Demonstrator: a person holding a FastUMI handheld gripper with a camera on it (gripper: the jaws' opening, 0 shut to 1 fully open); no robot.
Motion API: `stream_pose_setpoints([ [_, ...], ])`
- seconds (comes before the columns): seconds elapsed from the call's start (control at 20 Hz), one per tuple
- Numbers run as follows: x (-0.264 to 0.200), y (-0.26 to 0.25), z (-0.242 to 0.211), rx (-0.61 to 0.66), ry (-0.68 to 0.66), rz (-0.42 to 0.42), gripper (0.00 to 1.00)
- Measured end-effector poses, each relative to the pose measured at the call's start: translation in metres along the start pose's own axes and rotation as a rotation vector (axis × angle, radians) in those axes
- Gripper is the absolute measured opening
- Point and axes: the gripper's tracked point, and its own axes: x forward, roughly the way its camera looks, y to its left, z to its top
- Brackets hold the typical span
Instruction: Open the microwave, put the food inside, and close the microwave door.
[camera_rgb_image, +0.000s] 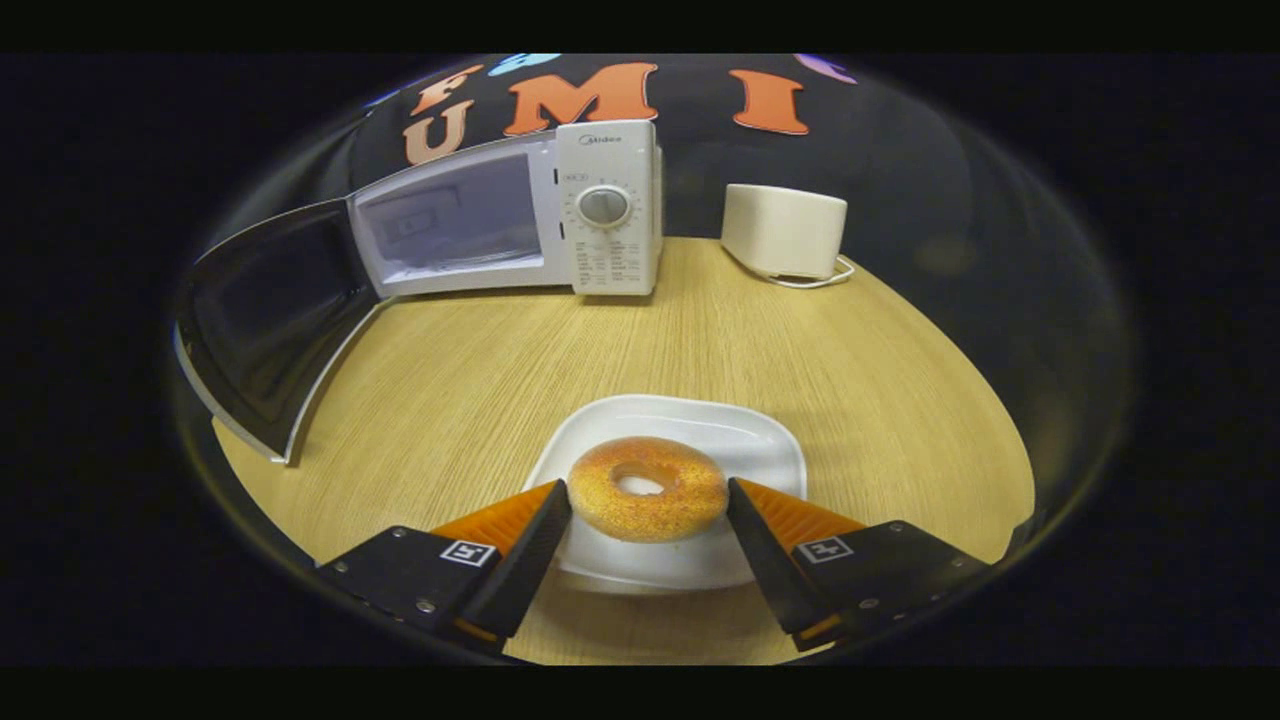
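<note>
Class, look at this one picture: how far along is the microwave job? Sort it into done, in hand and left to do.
Done: the white microwave stands with its dark-glass door swung wide open. In hand: the gripper brackets the golden sugared doughnut on the square white plate, fingertips at its sides; whether they press is unclear. Left: carry the doughnut into the microwave and close the door.

golden-brown bagel (648, 488), white plate (690, 420)
</note>
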Motion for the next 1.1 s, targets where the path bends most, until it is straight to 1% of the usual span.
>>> stream_pose_setpoints([
  [0.1,0.0,0.002,0.001,0.015,0.013,0.01,0.87],
  [0.25,-0.005,0.005,0.012,0.041,-0.006,0.014,0.74],
  [0.35,-0.008,0.011,0.027,0.045,-0.034,0.018,0.72],
  [0.6,-0.018,0.038,0.07,0.04,-0.117,0.041,0.72],
  [0.75,-0.019,0.067,0.095,0.023,-0.147,0.068,0.72],
  [1.0,-0.015,0.122,0.131,-0.055,-0.177,0.088,0.72],
  [1.1,-0.013,0.143,0.143,-0.051,-0.179,0.096,0.72],
])
